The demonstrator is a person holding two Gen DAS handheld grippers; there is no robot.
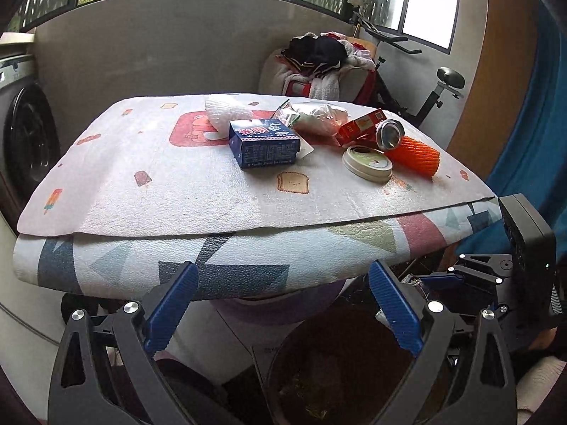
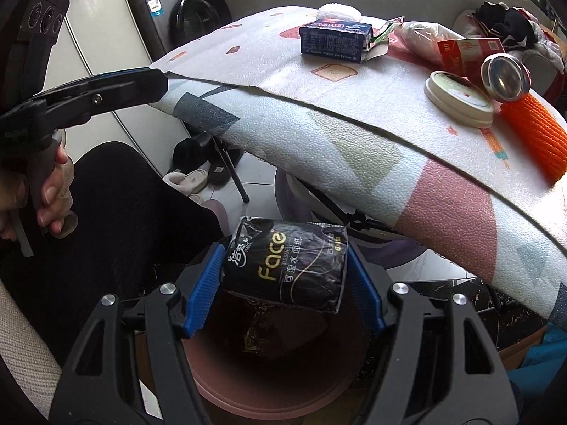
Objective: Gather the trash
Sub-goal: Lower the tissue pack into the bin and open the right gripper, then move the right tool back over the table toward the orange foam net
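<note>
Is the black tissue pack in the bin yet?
Not yet. The black tissue pack sits clamped in the right gripper, above the bin.

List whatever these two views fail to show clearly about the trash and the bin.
- Bin contents: right wrist view, dark inside and partly covered by the black tissue pack held in the right gripper.
- Bin rim: left wrist view, cut off by the open left gripper and the frame's bottom edge.
- Red carton: the can hides part of it.
- Blue box small print: too small to read.
</note>
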